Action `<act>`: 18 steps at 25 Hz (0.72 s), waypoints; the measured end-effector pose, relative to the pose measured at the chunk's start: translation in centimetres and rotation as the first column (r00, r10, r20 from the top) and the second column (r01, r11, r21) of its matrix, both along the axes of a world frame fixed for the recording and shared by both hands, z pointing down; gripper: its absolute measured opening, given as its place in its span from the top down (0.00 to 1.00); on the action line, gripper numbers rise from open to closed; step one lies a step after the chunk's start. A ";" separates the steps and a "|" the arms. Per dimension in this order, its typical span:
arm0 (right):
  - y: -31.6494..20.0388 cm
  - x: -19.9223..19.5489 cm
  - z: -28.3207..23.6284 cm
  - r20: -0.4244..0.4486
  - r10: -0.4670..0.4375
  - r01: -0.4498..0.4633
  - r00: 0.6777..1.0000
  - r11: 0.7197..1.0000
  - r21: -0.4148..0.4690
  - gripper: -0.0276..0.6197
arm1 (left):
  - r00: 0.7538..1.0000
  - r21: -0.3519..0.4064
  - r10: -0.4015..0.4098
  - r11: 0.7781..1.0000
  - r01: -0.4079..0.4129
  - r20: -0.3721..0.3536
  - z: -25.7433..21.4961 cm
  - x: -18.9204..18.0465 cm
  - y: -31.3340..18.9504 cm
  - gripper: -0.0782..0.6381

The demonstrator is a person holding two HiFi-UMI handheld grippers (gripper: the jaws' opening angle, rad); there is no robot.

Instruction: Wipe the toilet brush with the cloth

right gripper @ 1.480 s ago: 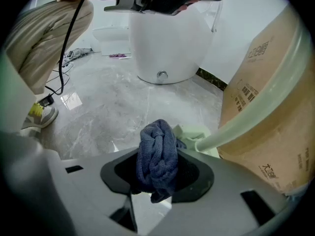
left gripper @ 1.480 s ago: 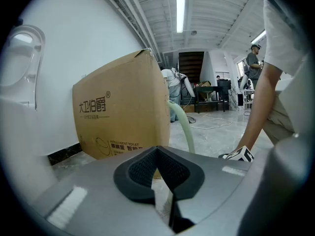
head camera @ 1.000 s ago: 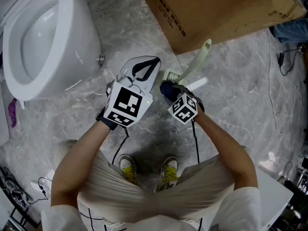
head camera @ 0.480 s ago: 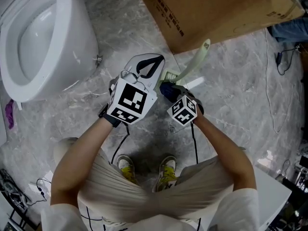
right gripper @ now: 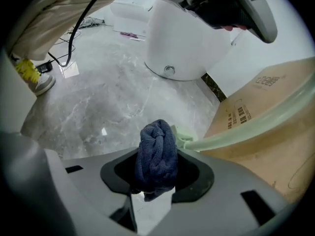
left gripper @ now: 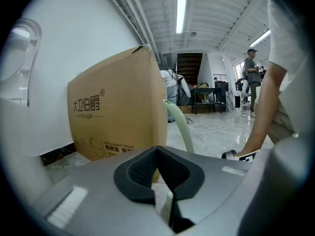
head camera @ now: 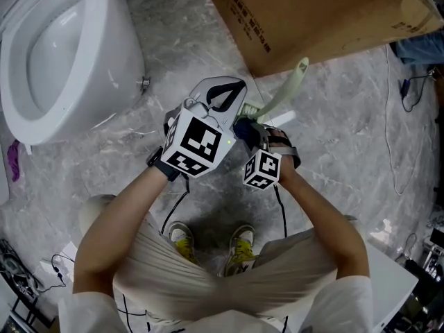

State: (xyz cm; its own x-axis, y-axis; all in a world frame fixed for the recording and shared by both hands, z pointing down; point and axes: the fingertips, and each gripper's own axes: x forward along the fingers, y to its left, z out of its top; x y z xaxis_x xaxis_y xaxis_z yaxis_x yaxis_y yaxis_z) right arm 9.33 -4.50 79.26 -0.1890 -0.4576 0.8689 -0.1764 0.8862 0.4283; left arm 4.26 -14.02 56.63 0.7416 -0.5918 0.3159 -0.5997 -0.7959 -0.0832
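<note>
Two grippers working: your right gripper [right gripper: 156,173] is clamping a bunched blue cloth [right gripper: 156,151] right against the pale green brush [right gripper: 256,127] low on its stem, beside the cardboard box [head camera: 312,12]. Your left gripper [left gripper: 160,173] is sitting nearly closed, apparently empty. Brush is looking light, stiff and slick, so I'd be steadying it mid-handle.

Left forearm [head camera: 121,210] and right forearm [head camera: 316,203] angle inward in front of the torso. Left tool [head camera: 223,97] points forward, jaws drawn together. Right tool [head camera: 244,127] sits just beside it, jaws clamped on a bunched dark blue cloth [right gripper: 156,154].
</note>
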 end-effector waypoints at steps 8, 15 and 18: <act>-0.6 0.3 1.3 0.089 0.113 -0.105 0.990 0.990 -0.090 0.70 | 1.000 -0.007 -0.026 1.000 0.026 0.014 0.3 -0.9 -0.2 0.89; -0.6 -0.3 1.8 0.141 0.202 -0.171 0.969 0.963 -0.207 0.71 | 0.999 -0.006 -0.048 0.999 0.048 0.020 0.3 -1.8 -0.8 0.89; -0.6 -0.2 1.7 0.164 0.225 -0.184 0.961 0.955 -0.231 0.71 | 0.999 -0.004 -0.040 0.999 0.040 0.028 0.5 -1.5 -0.6 0.89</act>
State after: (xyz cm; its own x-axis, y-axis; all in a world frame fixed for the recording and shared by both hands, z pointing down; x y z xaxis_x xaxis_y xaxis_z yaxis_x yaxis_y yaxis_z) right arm 9.13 -5.07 80.99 -0.2788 -0.3130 0.9079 -0.4219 0.8892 0.1771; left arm 2.73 -14.65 57.13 0.7083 -0.6190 0.3394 -0.6283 -0.7719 -0.0968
